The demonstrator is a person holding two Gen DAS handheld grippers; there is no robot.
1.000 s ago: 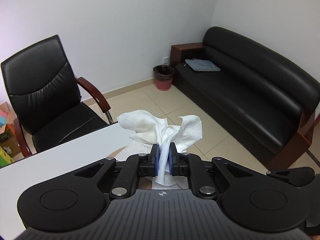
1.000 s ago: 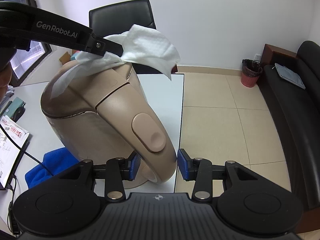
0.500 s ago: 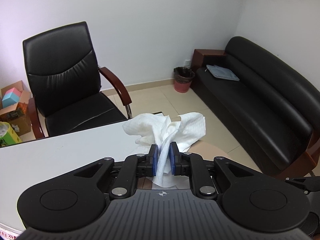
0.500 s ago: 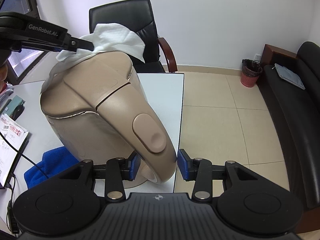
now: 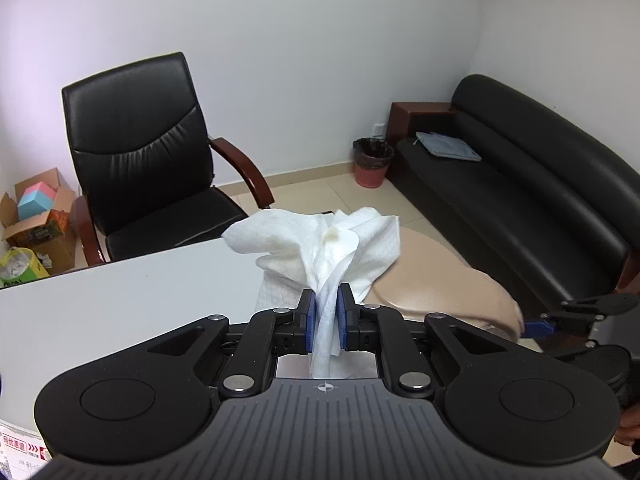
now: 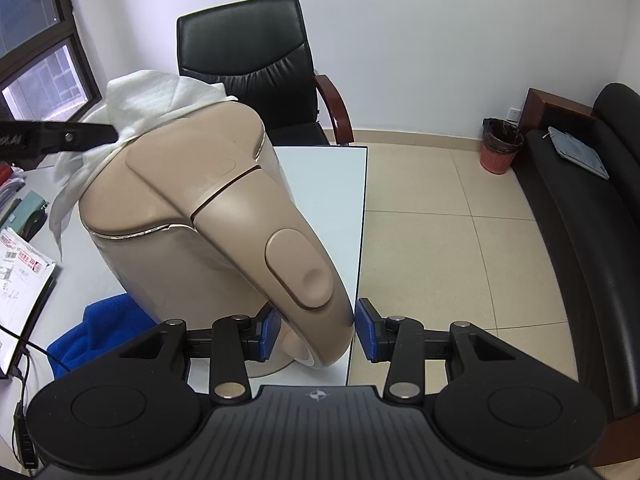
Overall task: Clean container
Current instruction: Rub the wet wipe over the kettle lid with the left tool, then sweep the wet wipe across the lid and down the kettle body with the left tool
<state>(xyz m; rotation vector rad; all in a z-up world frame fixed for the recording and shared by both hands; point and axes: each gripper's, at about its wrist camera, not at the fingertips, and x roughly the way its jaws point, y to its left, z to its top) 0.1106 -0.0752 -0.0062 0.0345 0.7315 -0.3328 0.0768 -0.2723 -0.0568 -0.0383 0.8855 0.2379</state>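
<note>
Two claws are at work on my feeds. My left claw (image 5: pixel 324 322) is clamped on a bunched white wipe (image 5: pixel 320 248), which fans out above the blue pads and carries a small yellowish stain near its middle. In the right view that wipe (image 6: pixel 156 100) lies against the far top edge of the kettle (image 6: pixel 192 216), draping down its left side.

The kettle is tan plastic, with a closed lid, a broad handle arching toward my camera and an oval button on the handle. It stands on the white bench (image 6: pixel 332 200) near the right edge, a thin chipped-looking seam running round under the lid.

My right claw (image 6: pixel 316 330) has its pads on either side of the handle's lower end; the jaws are spread and I see a gap on the right side, so it is not gripping. A blue cloth (image 6: pixel 100 332) lies on the bench just left of the kettle's base.
</note>
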